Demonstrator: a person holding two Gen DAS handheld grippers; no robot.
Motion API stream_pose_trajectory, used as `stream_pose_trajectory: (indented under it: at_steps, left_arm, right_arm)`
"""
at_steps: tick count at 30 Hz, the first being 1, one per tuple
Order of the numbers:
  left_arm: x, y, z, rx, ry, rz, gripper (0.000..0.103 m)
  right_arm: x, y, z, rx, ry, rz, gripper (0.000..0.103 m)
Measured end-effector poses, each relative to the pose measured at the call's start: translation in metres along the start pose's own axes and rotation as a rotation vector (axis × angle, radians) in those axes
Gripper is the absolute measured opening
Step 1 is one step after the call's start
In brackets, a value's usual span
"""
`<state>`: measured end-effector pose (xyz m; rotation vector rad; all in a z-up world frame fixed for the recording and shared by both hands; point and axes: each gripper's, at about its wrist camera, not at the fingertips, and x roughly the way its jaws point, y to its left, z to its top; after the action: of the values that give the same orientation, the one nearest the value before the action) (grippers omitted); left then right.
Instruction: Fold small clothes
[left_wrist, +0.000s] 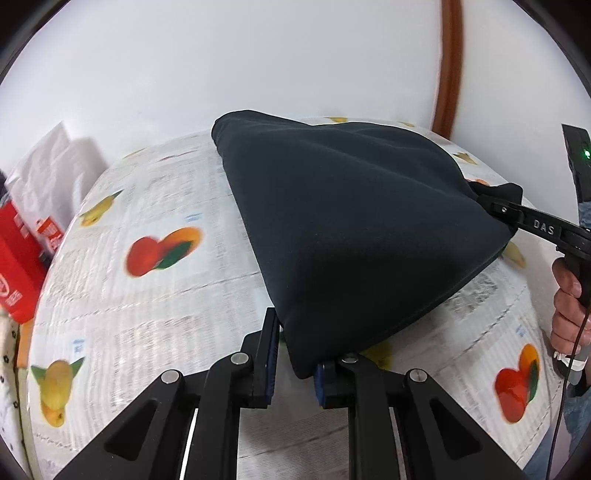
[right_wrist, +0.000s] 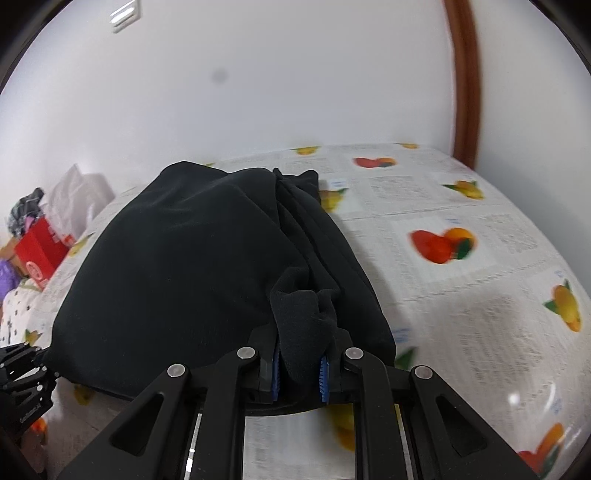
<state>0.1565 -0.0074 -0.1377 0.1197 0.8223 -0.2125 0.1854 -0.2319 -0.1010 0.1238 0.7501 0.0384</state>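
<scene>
A black garment (left_wrist: 354, 229) hangs lifted in a tent shape over the fruit-print tablecloth (left_wrist: 147, 325). My left gripper (left_wrist: 295, 365) pinches its near corner between blue pads, held a little above the table. My right gripper (right_wrist: 299, 365) is shut on a bunched edge of the same black garment (right_wrist: 177, 280), its blue pads pressed on the cloth. In the left wrist view the right gripper (left_wrist: 495, 206) grips the garment's right corner, held by a hand (left_wrist: 569, 314). The left gripper (right_wrist: 26, 376) shows at the lower left of the right wrist view.
A red box (left_wrist: 18, 266) and white bags (left_wrist: 48, 166) stand past the table's left edge. A white wall and a brown frame (left_wrist: 448, 66) lie behind. The red box (right_wrist: 40, 254) and more clutter sit at the left in the right wrist view.
</scene>
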Motion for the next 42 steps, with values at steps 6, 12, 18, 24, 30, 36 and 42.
stream_pose_trajectory:
  at_steps: [6, 12, 18, 24, 30, 36, 42]
  left_arm:
    - [-0.003, 0.015, -0.008, 0.005, 0.006, -0.032, 0.019]
    - [0.011, 0.020, 0.005, -0.075, 0.042, -0.113, 0.026]
    - [0.013, 0.010, 0.008, -0.050, 0.032, -0.108, 0.028]
    - [-0.002, 0.010, 0.001, -0.040, -0.017, -0.134, 0.061]
    - [0.009, 0.002, 0.008, -0.052, 0.004, -0.105, 0.061]
    - [0.027, -0.004, 0.006, -0.058, 0.049, -0.071, 0.061]
    - [0.026, -0.005, 0.004, -0.049, 0.060, -0.036, 0.059]
  right_arm:
    - [0.000, 0.009, 0.000, 0.040, 0.009, 0.120, 0.029]
    - [0.011, 0.002, 0.007, 0.135, 0.028, 0.199, 0.040]
    - [0.020, 0.004, 0.016, 0.160, 0.026, 0.150, 0.035]
    - [0.013, 0.003, 0.015, 0.127, 0.028, 0.150, 0.030]
    - [0.004, 0.010, 0.012, 0.087, 0.012, 0.141, 0.029]
    - [0.009, 0.008, 0.022, 0.135, 0.019, 0.144, 0.028]
    - [-0.043, 0.010, 0.027, 0.000, -0.248, 0.175, 0.013]
